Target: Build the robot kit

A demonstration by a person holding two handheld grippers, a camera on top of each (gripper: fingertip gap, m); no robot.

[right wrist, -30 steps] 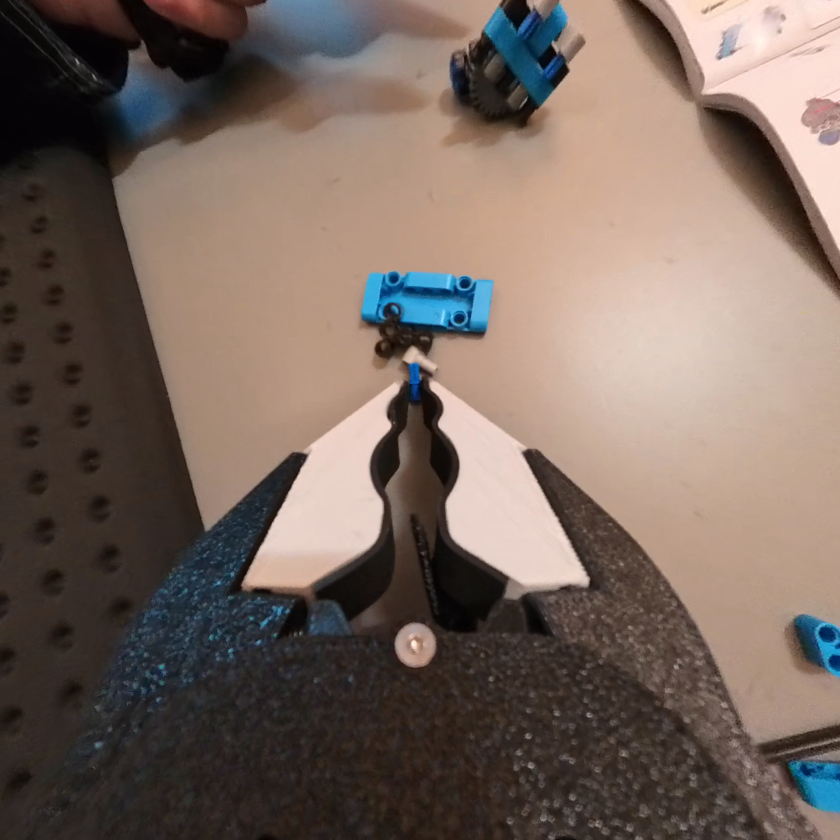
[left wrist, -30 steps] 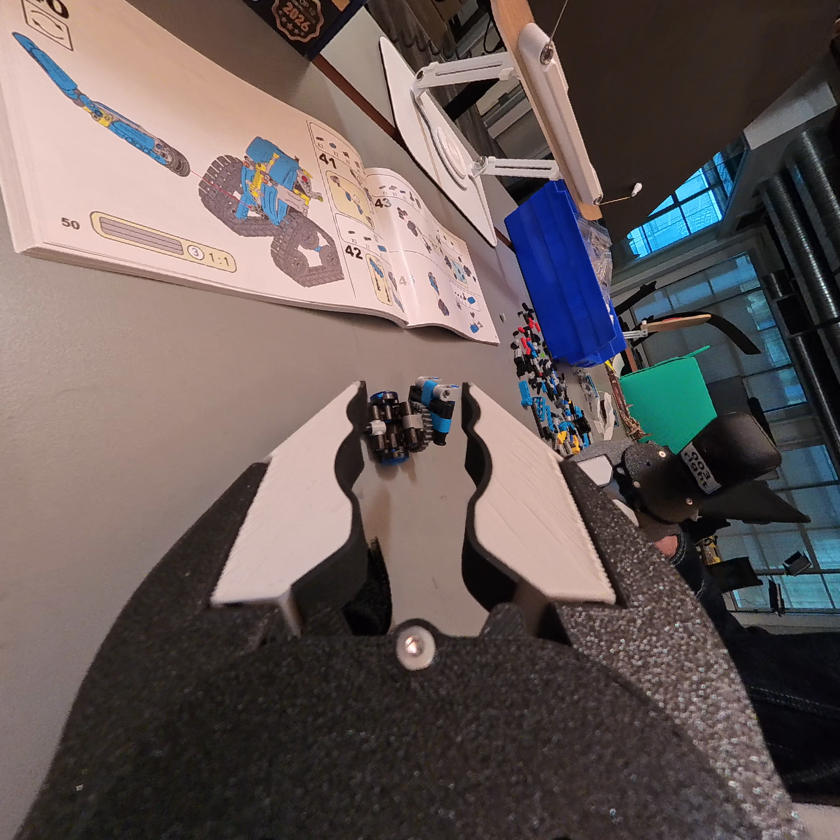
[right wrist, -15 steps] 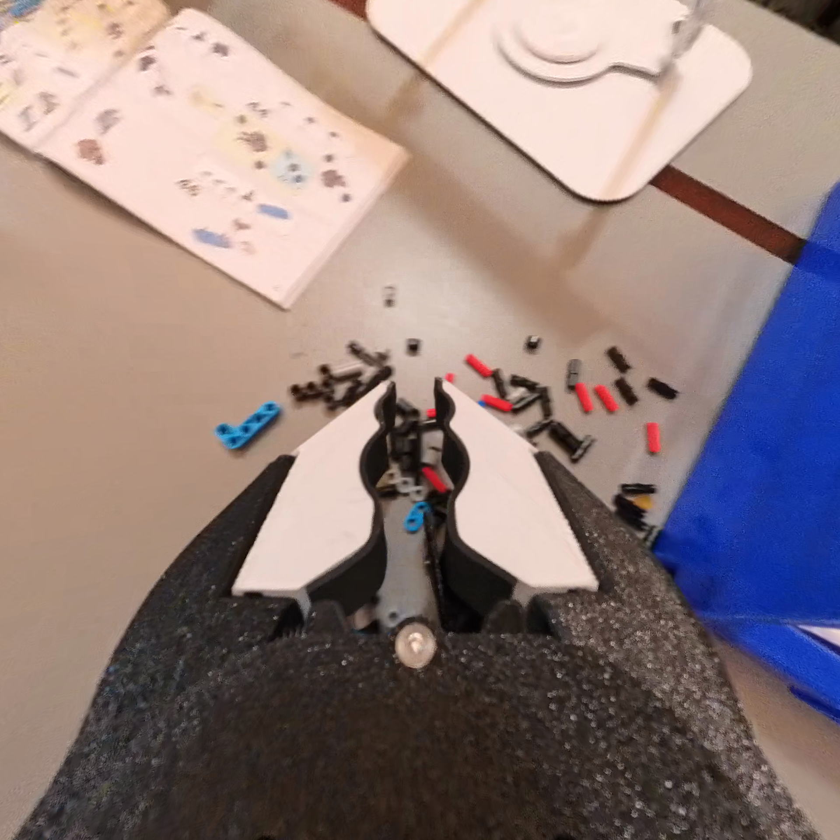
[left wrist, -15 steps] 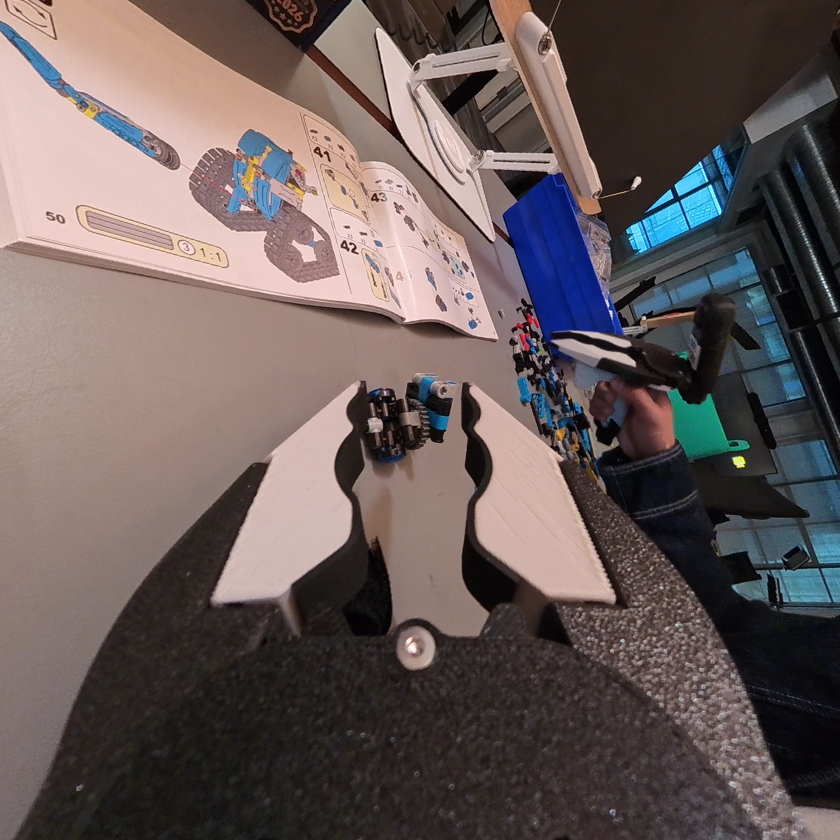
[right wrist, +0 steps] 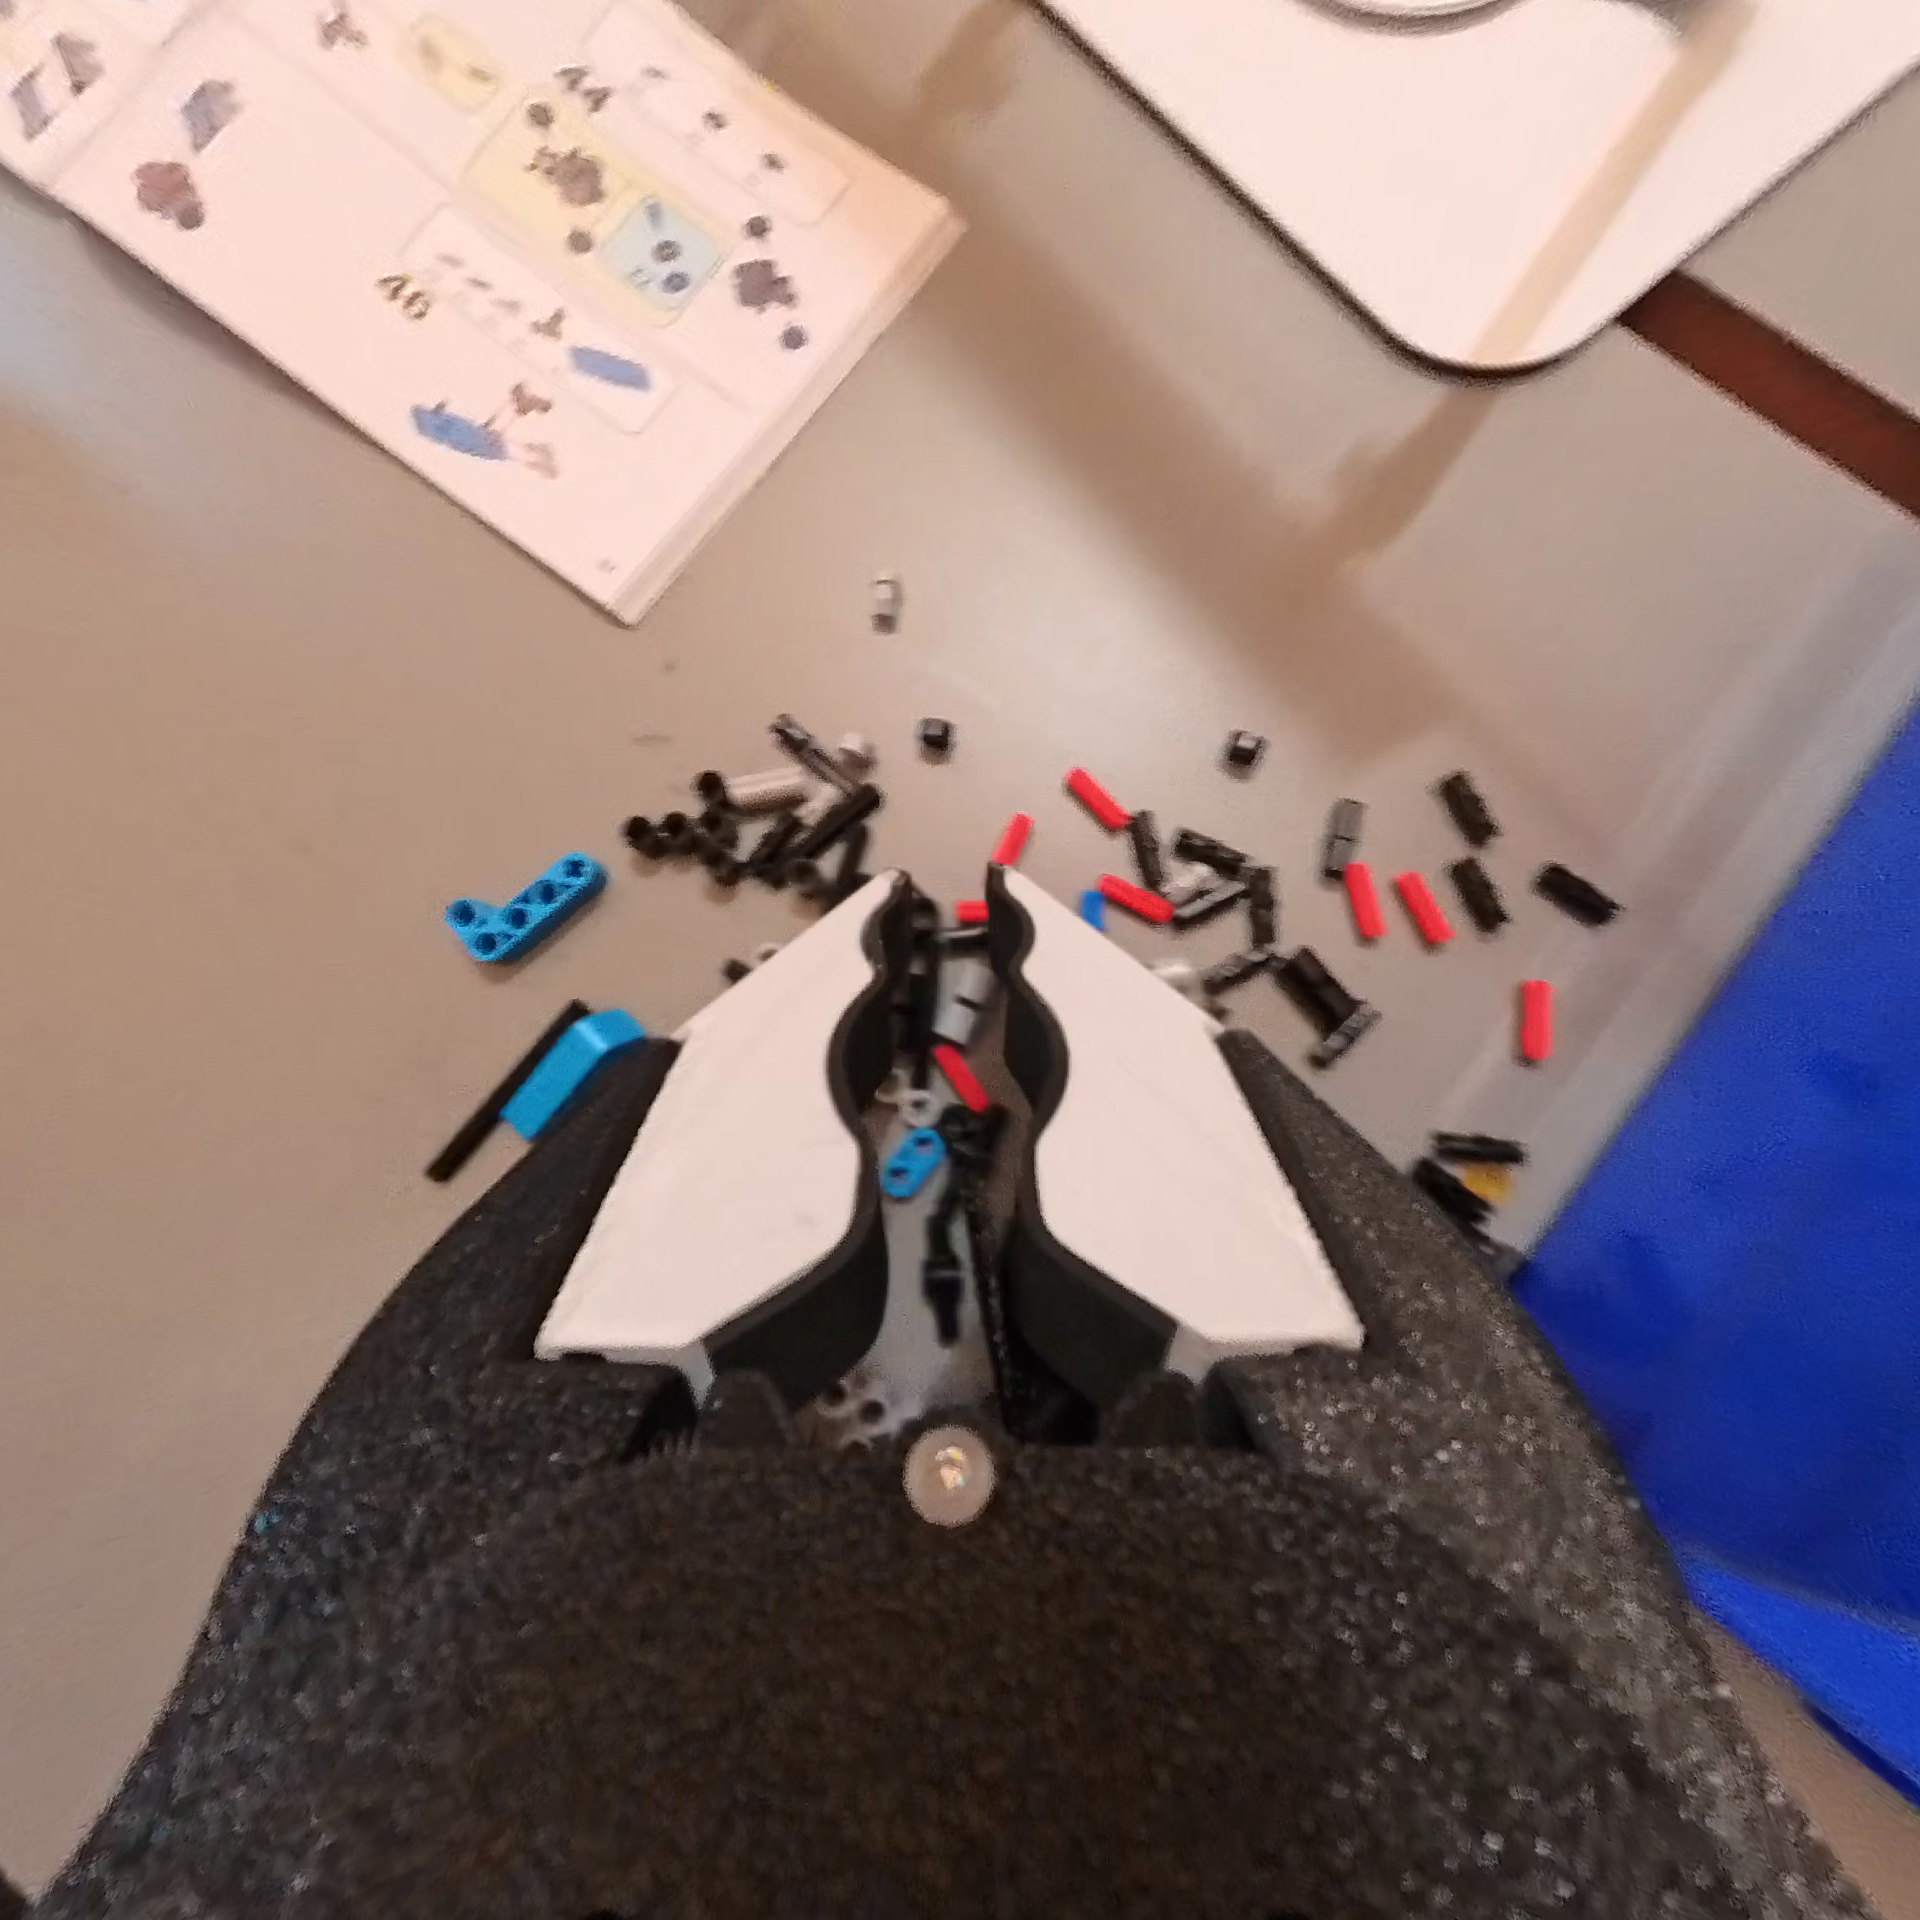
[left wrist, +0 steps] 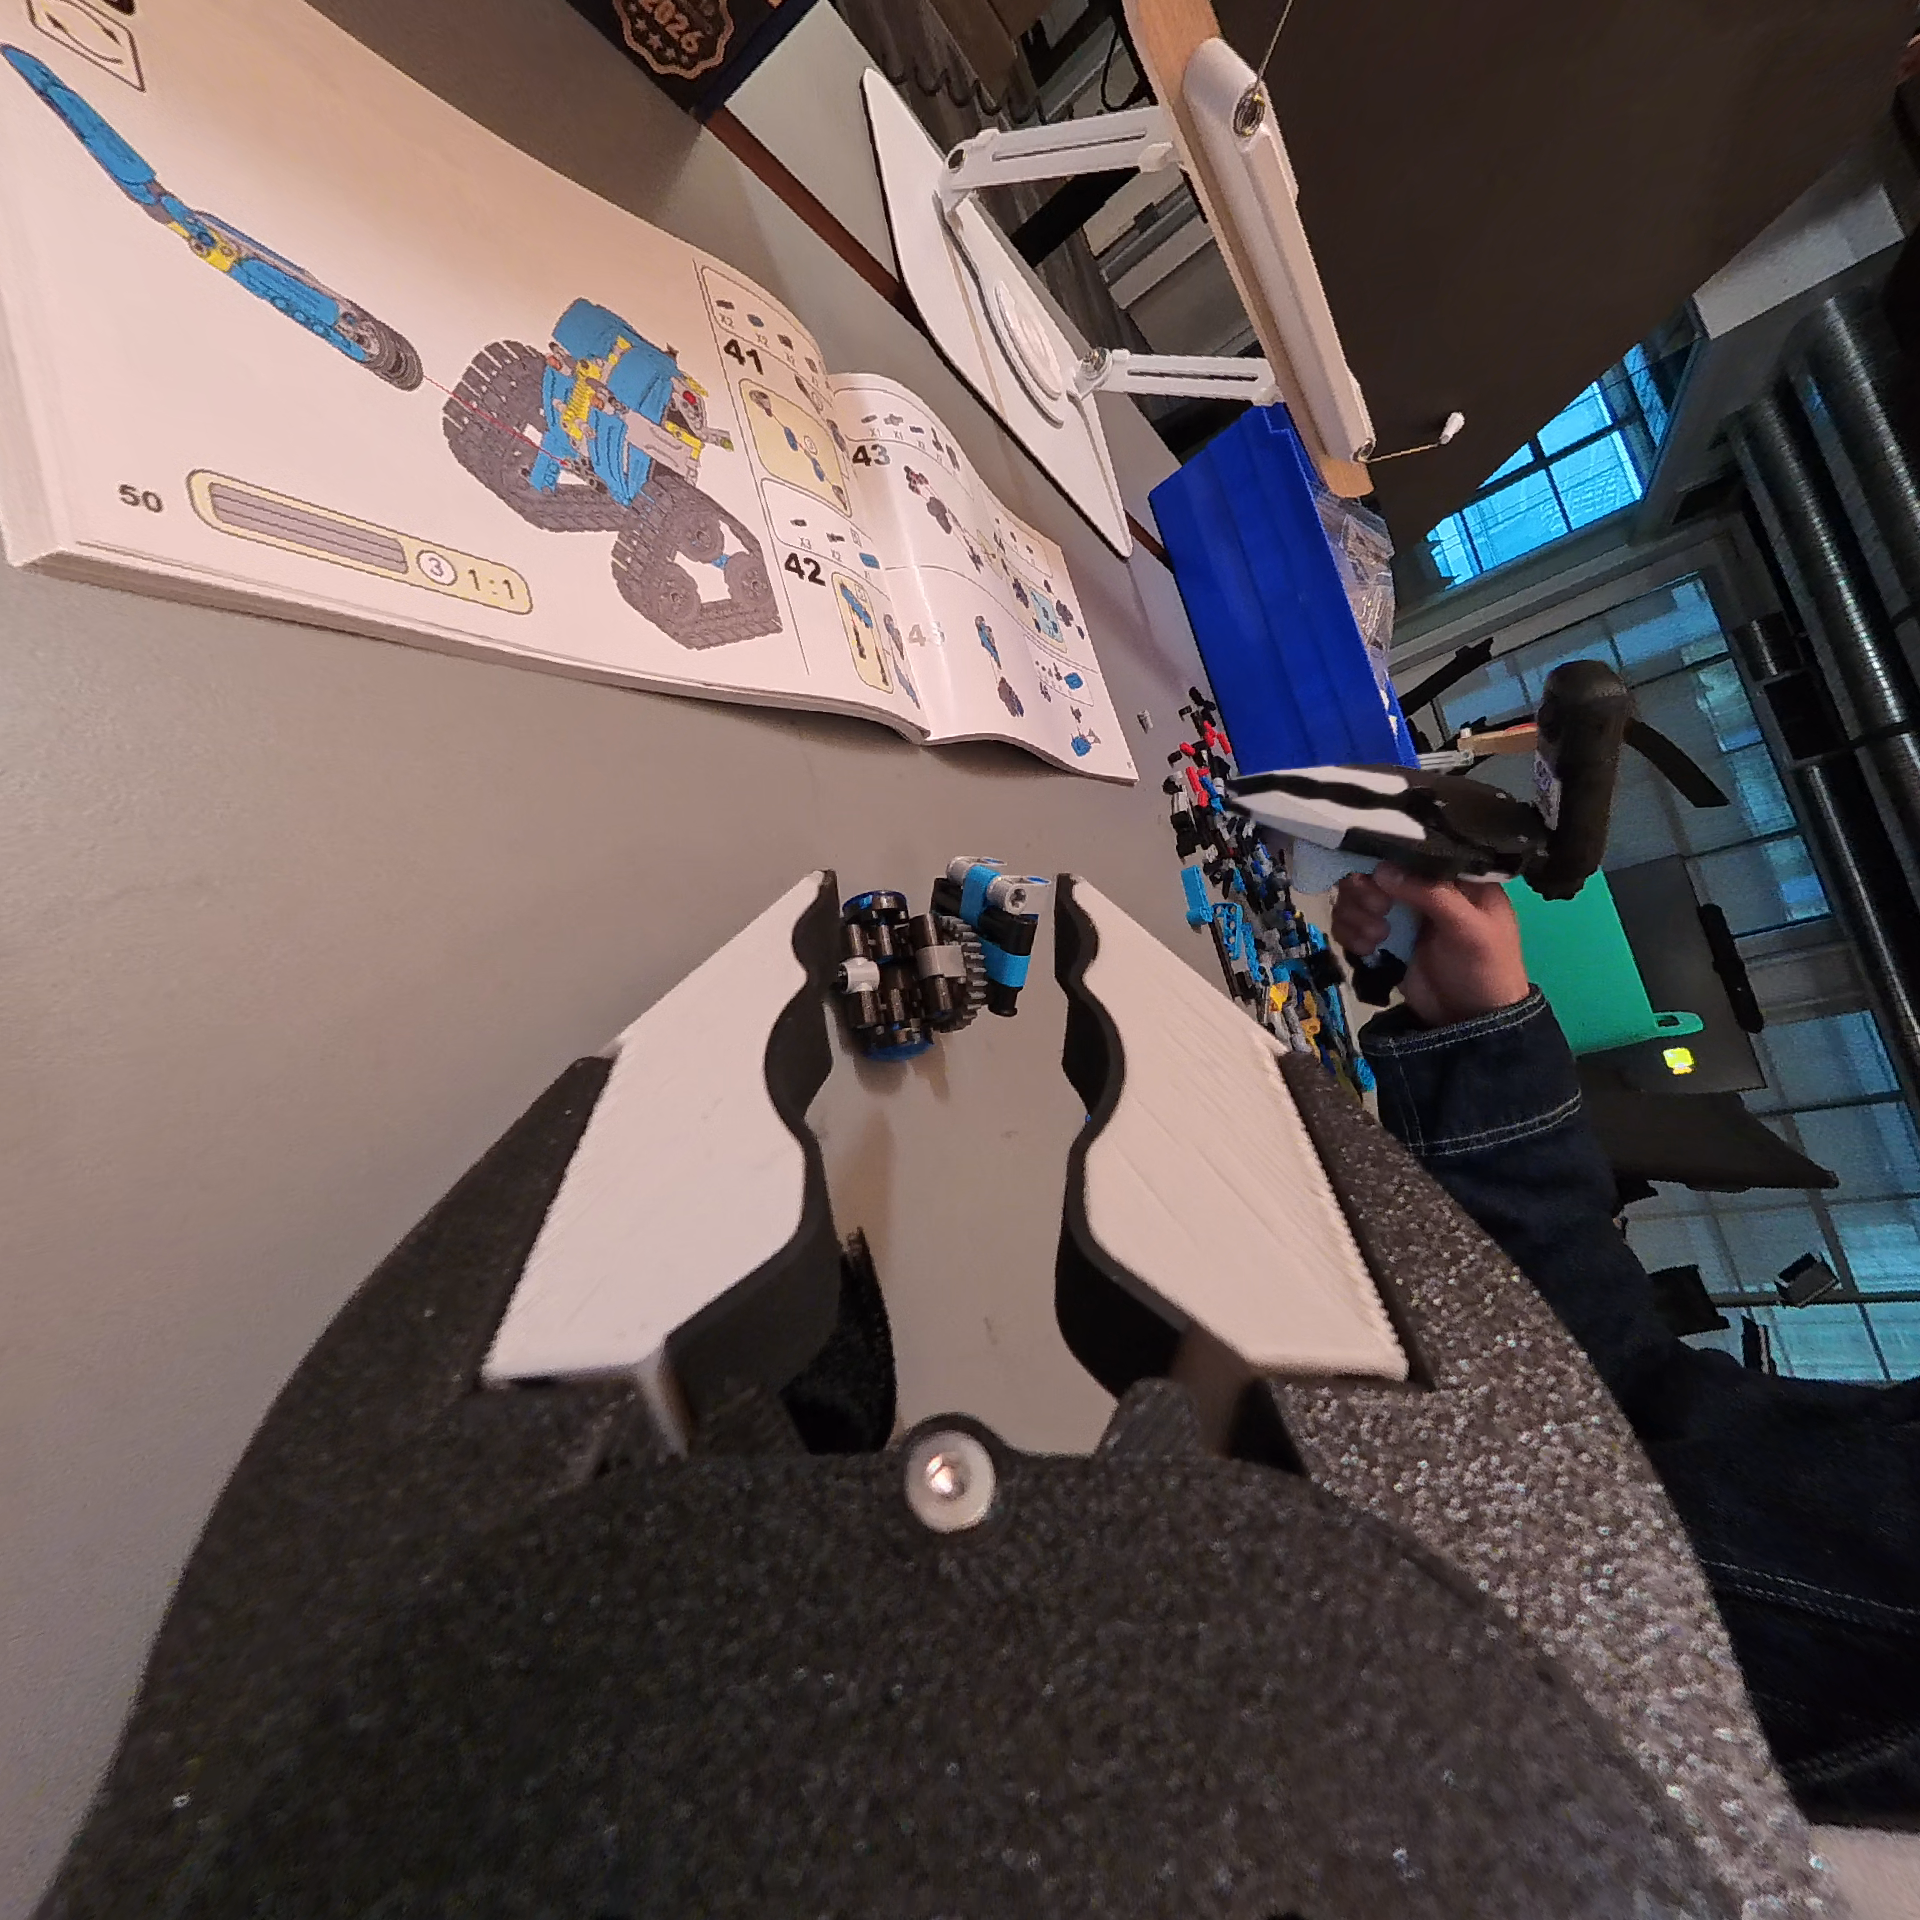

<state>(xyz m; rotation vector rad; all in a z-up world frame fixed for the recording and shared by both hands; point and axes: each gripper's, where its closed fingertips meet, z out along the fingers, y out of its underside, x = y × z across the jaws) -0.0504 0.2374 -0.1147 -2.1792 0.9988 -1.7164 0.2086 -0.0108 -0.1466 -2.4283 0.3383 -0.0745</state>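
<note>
Scattered pins (right wrist: 1226,894) beside blue bin (right wrist: 1766,1195)

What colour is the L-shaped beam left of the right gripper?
Light blue L-shaped beam; the right wrist view shows it best.

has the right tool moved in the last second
Yes. The right tool was over a flat blue plate near the small wheeled assembly; it now hangs over the scattered black and red pins, beside the blue bin and the booklet's corner.

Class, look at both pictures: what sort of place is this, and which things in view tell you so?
Probably a hobby or workshop table for building a toy brick model. An open instruction booklet lies on the grey table, loose small parts are scattered beside a blue bin, and a part-built assembly sits there too.
</note>
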